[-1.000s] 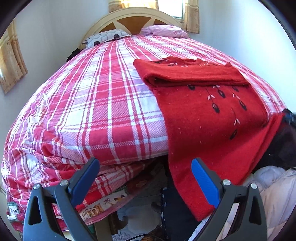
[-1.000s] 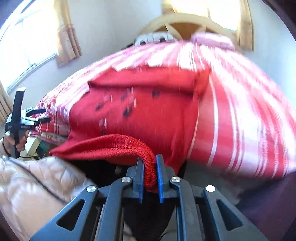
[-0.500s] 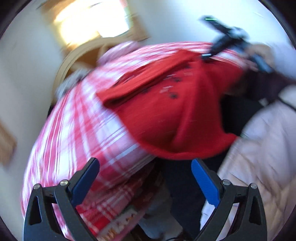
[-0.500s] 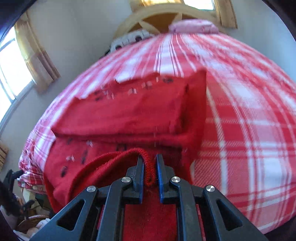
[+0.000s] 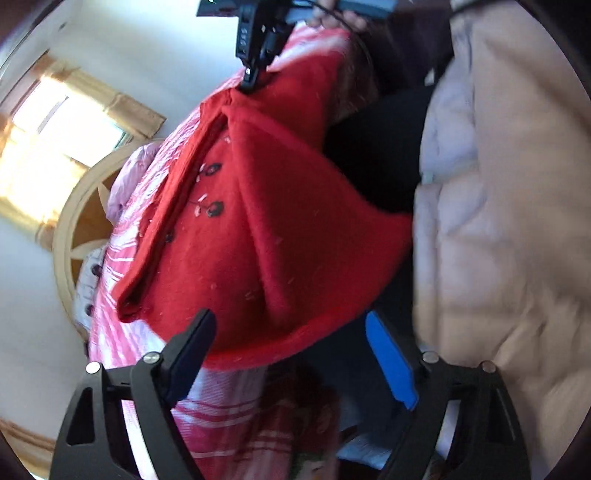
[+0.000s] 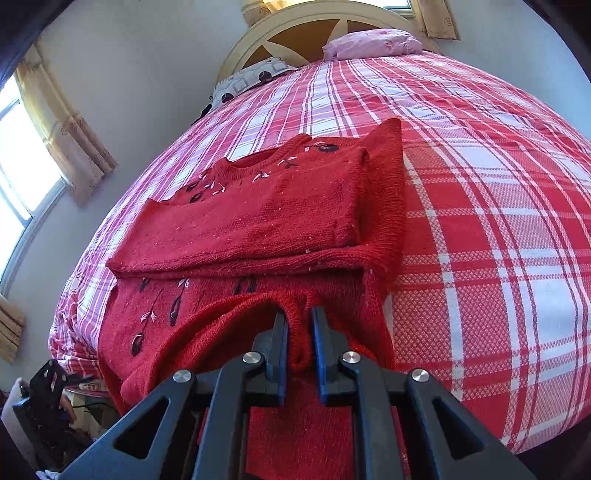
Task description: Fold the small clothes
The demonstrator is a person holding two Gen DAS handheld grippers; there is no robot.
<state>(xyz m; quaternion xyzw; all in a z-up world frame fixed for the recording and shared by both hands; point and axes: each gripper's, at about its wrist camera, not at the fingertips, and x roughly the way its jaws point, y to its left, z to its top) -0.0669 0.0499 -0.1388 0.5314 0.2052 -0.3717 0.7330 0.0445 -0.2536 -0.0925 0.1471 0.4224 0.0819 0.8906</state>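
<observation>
A red knitted sweater (image 6: 266, 221) with dark leaf embroidery lies on the bed, its upper part folded over. My right gripper (image 6: 299, 325) is shut on the sweater's ribbed hem and holds it up over the lower part. In the left wrist view the sweater (image 5: 258, 229) hangs over the bed's edge. My left gripper (image 5: 288, 354) is open and empty, its jaws on either side of the sweater's lower hem, not touching it. The right gripper (image 5: 255, 74) shows there pinching the far corner.
The bed has a red and white plaid cover (image 6: 498, 221), a pink pillow (image 6: 373, 40), a patterned pillow (image 6: 255, 79) and a wooden headboard (image 6: 306, 29). Curtained windows (image 6: 22, 155) are on the left. The person's pale padded jacket (image 5: 498, 221) fills the right of the left wrist view.
My right gripper has carried the hem up and forward over the sweater. My left gripper has swung and rolled toward the sweater's hanging lower edge, staying open.
</observation>
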